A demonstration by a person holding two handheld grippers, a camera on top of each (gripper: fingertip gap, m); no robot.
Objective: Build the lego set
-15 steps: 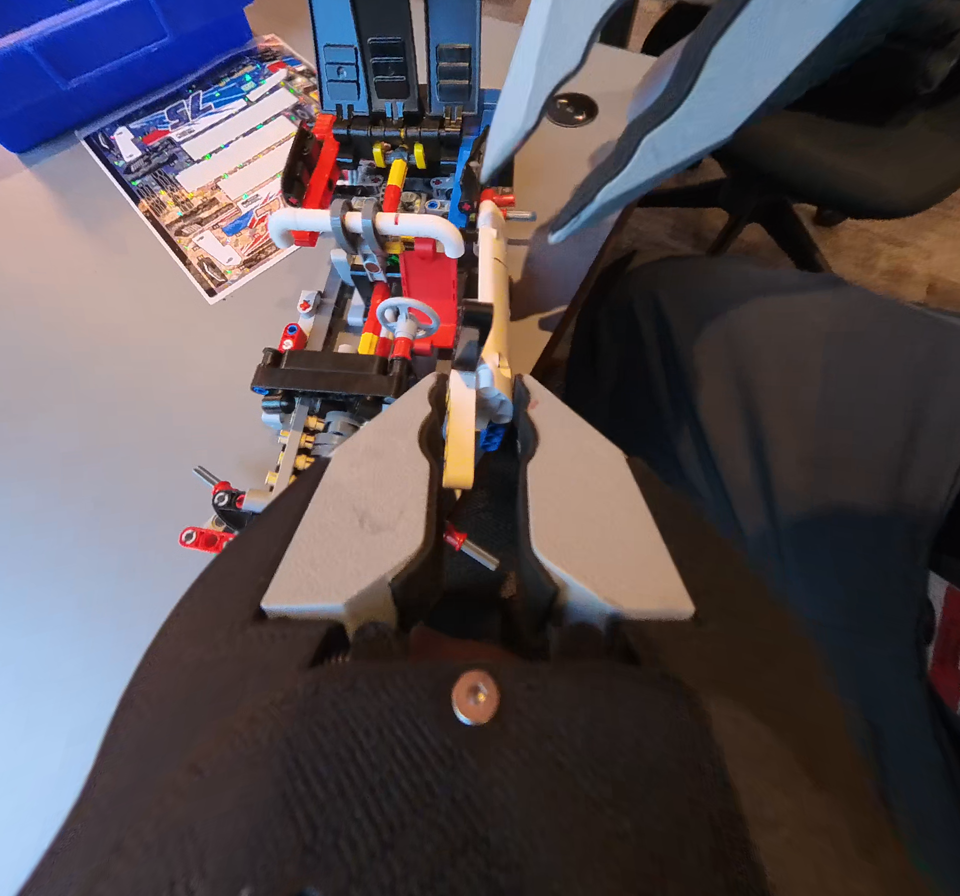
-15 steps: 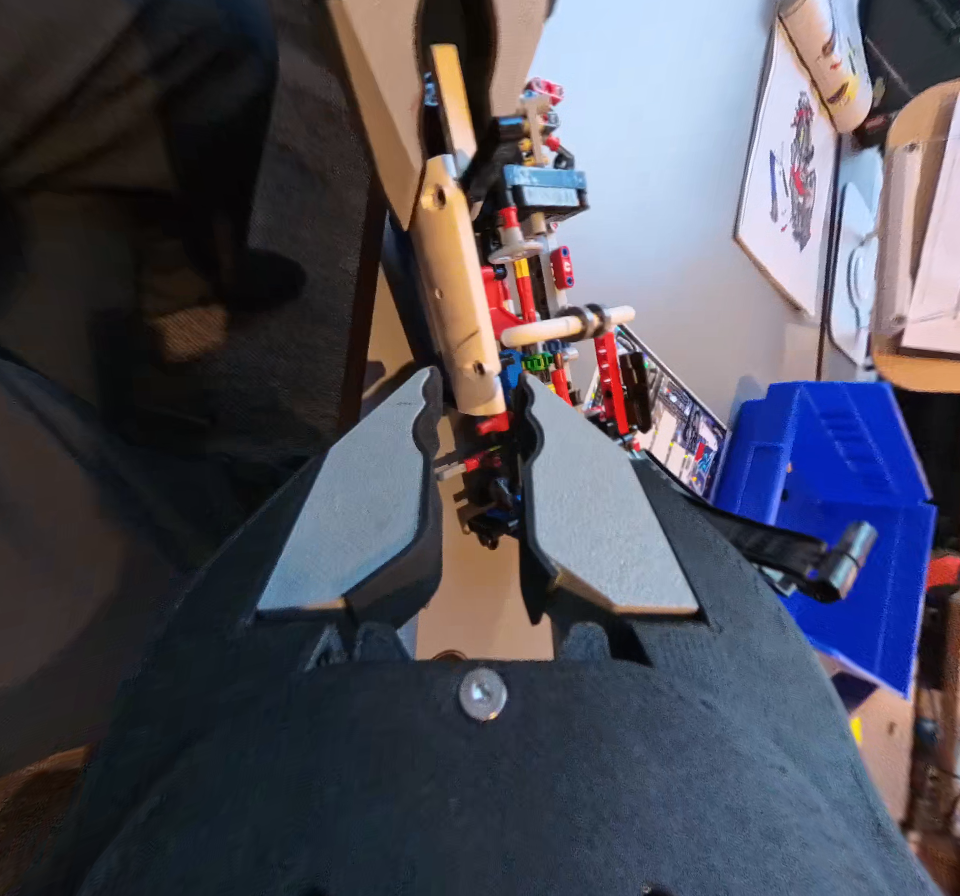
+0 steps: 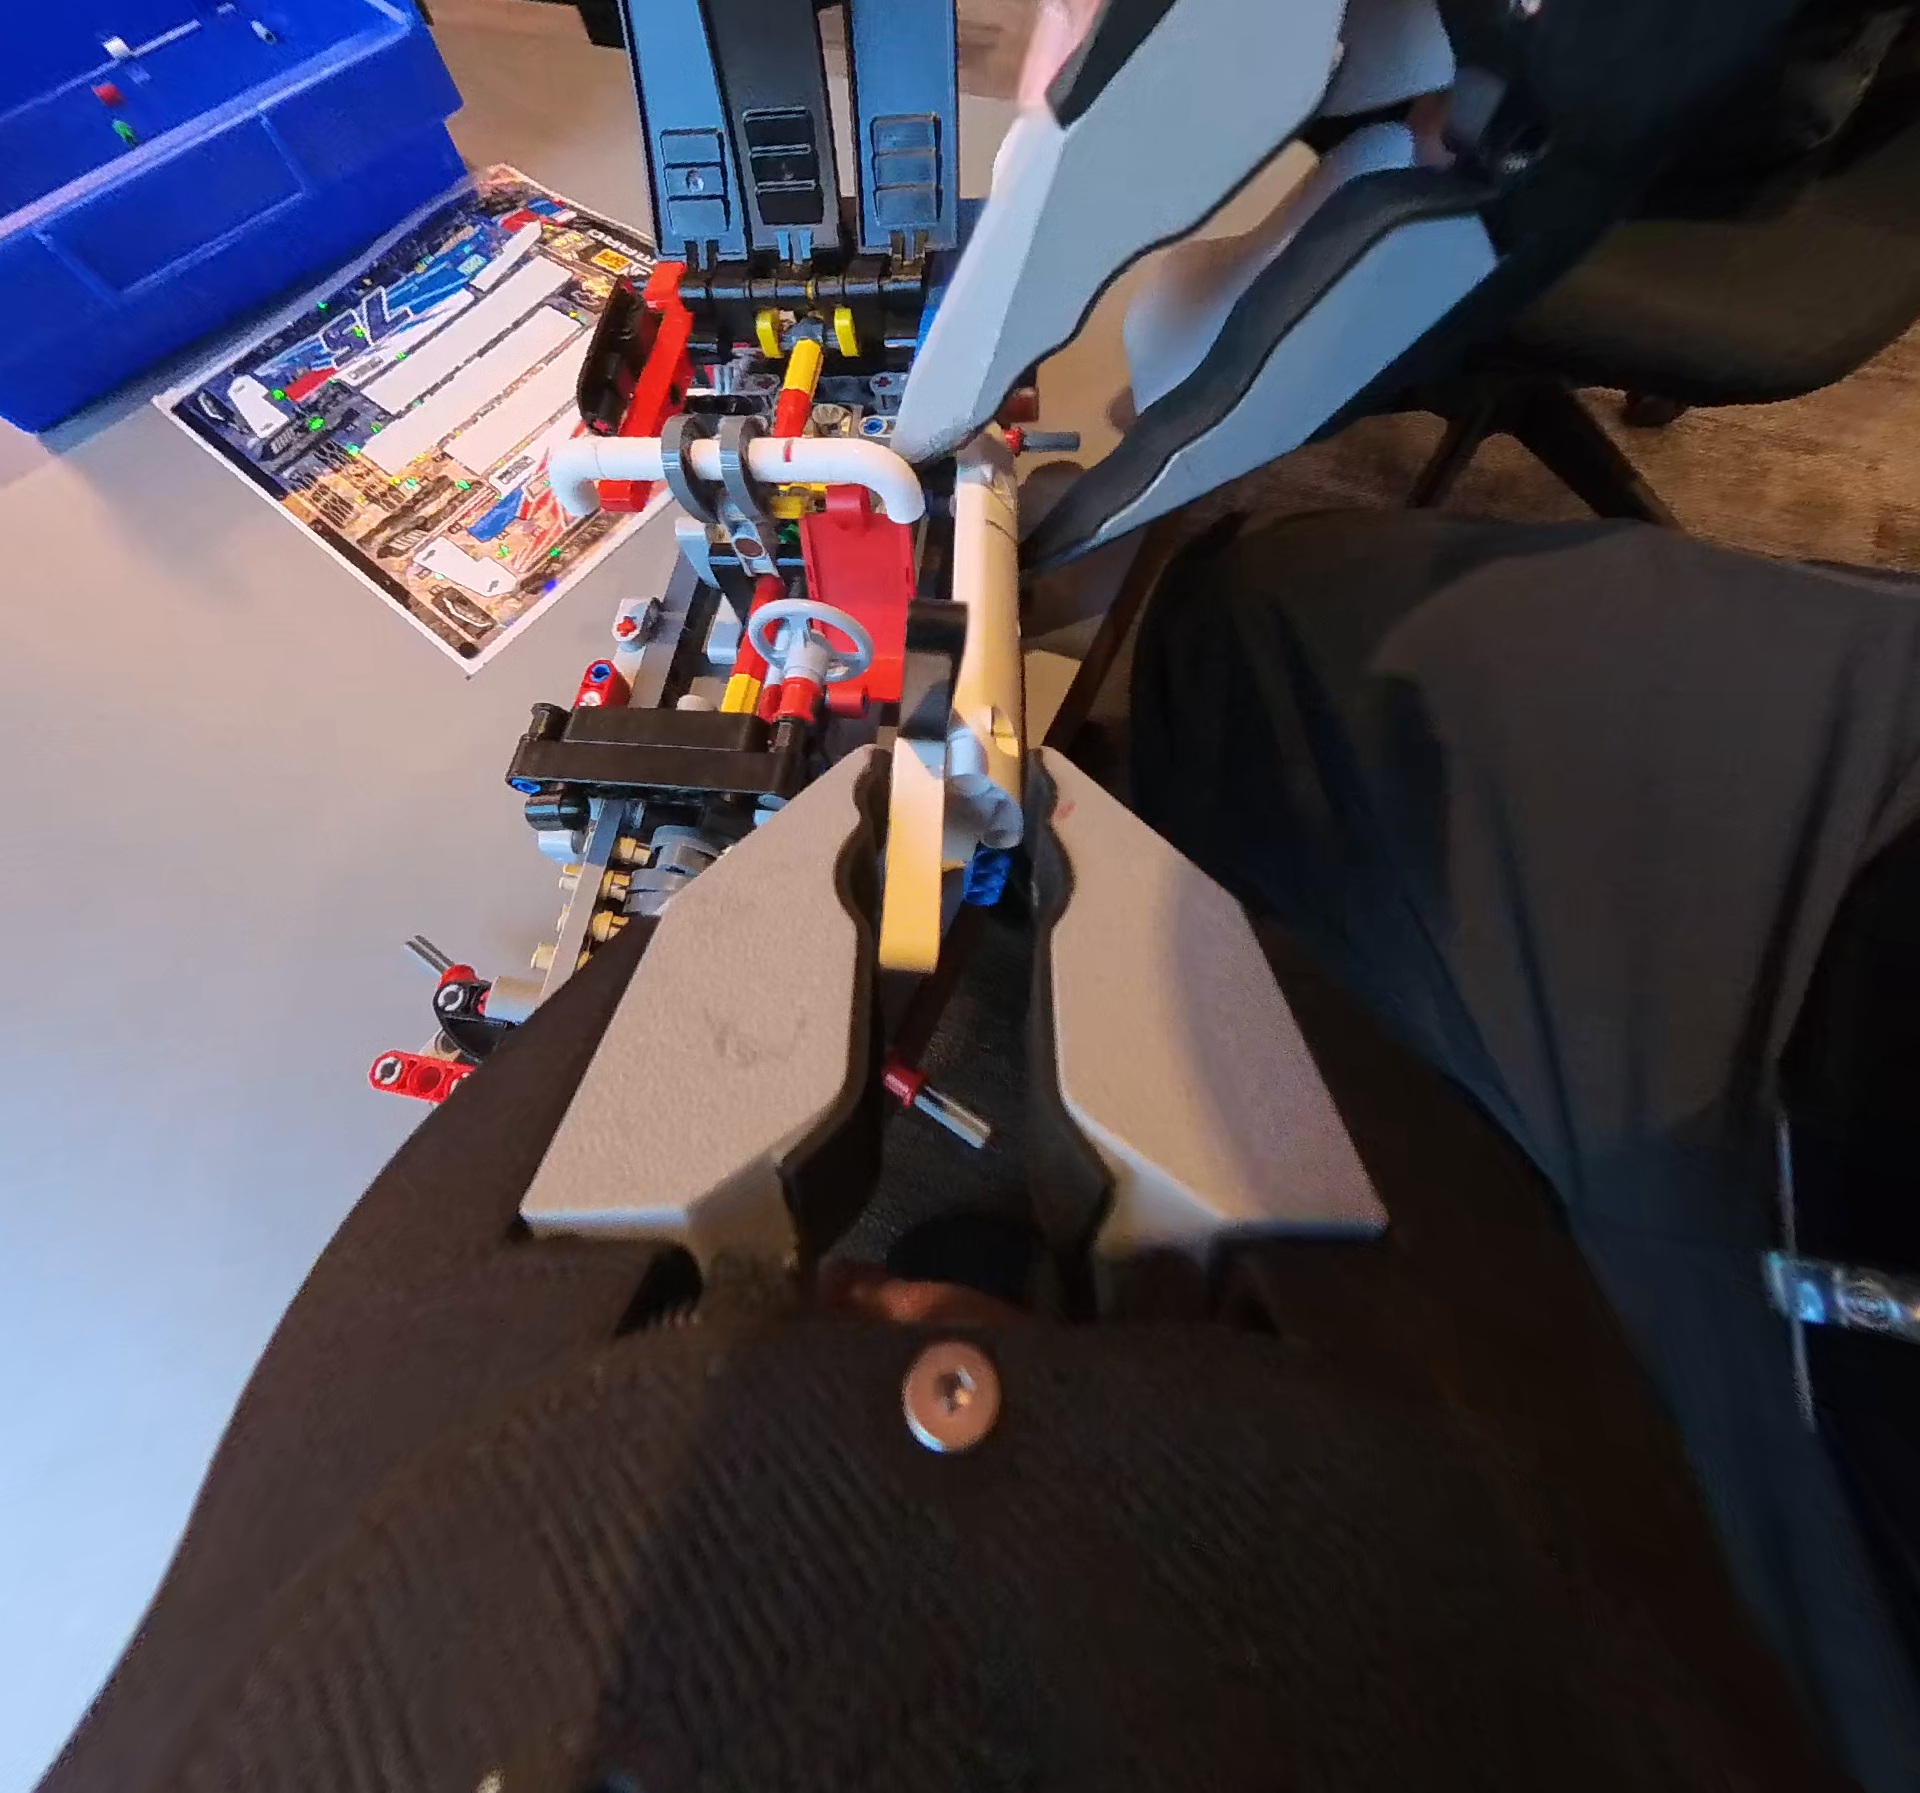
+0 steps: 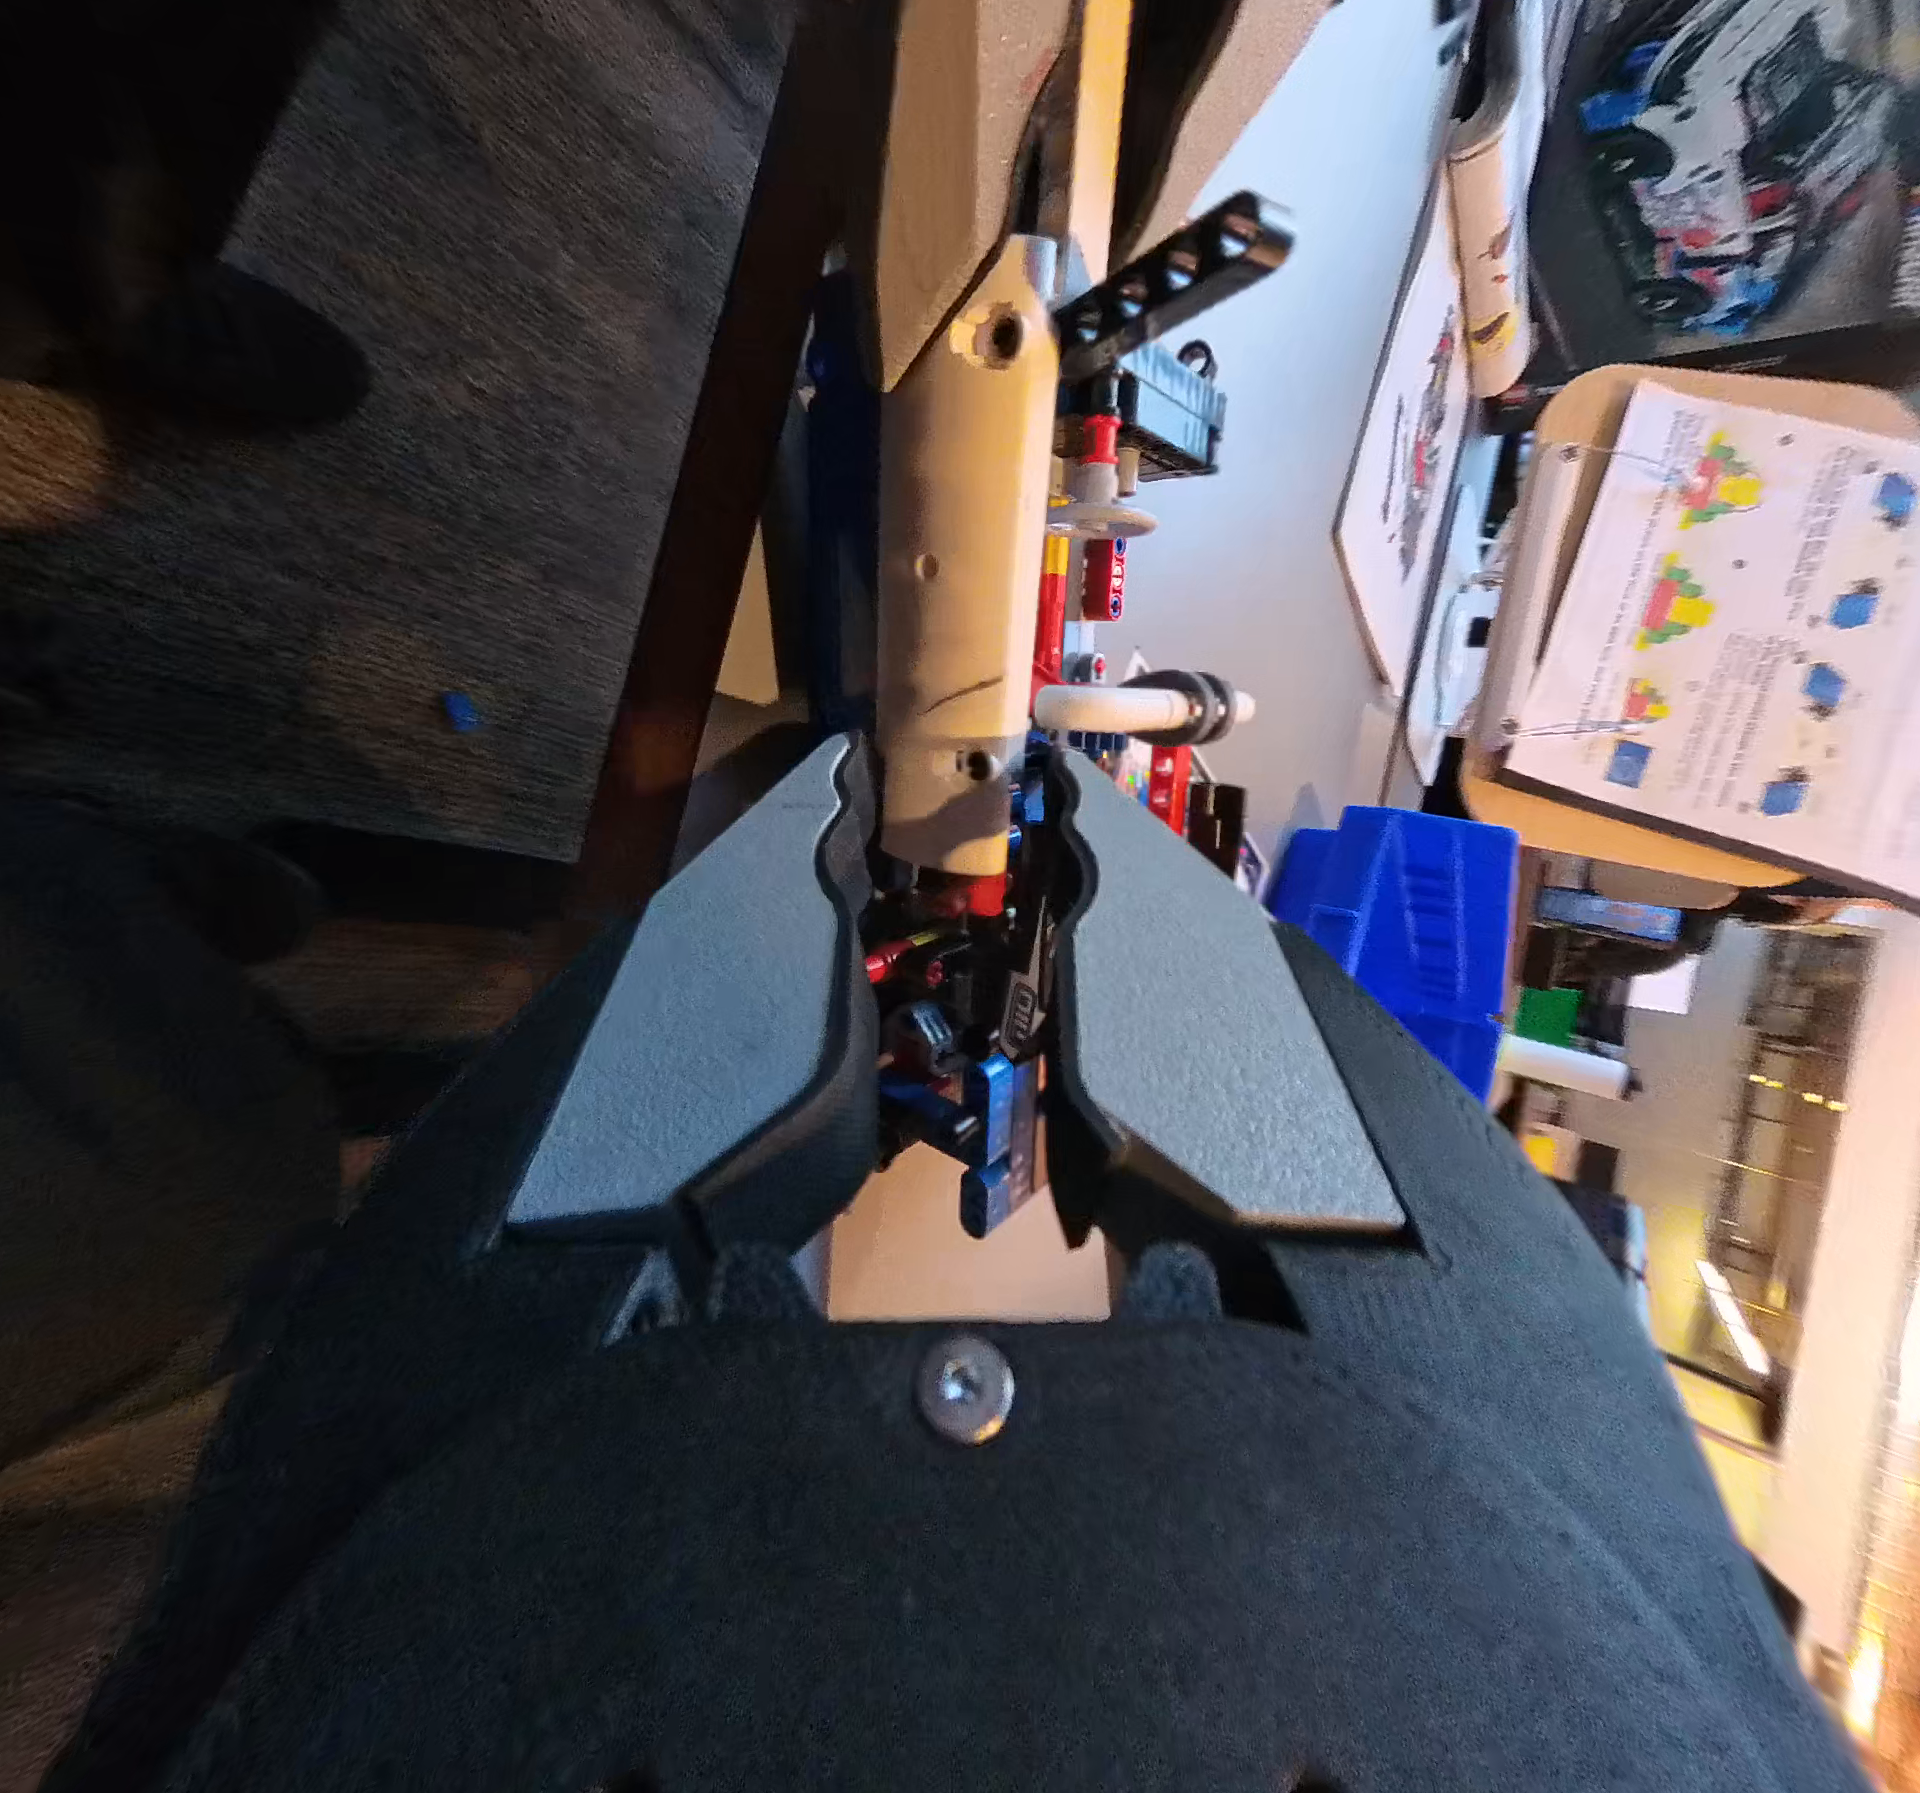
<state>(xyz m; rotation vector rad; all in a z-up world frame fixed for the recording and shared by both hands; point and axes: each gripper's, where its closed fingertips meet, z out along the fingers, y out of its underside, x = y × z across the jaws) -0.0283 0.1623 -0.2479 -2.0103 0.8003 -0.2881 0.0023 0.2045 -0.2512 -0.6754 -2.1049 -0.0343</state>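
A half-built lego model [image 3: 769,600] is held at the table's [image 3: 187,808] edge, its near end clamped between the fingers of the left gripper [image 3: 951,798], whose jaws are closed on a white side panel [image 3: 987,621] and the grey and blue pieces just beside it. At the far end of the same panel, the right gripper [image 3: 997,455] is seen coming down from above; in its own wrist view [image 4: 956,767] its jaws are closed around the panel's end and the red, black and blue parts next to it. The model is thus gripped at both ends, with the white panel running between the two tools.

Inside the model a white bent tube [image 3: 738,467], a red seat [image 3: 857,559] and a grey steering wheel [image 3: 810,642] are visible, and three tall grey and black slats [image 3: 779,60] stand upright at its far end. Loose red and black pieces [image 3: 436,1037] lie on the table near the left gripper.

A printed sticker sheet [image 3: 416,413] lies flat to the left of the model, and a blue bin [image 3: 208,185] stands beyond it. In the right wrist view a box with a car picture [image 4: 1745,112] and a printed instruction page [image 4: 1725,621] are seen farther off. Much of the model's right flank is hidden by a dark-clothed leg [image 3: 1507,808] and a black chair [image 3: 1662,289] beside the table.
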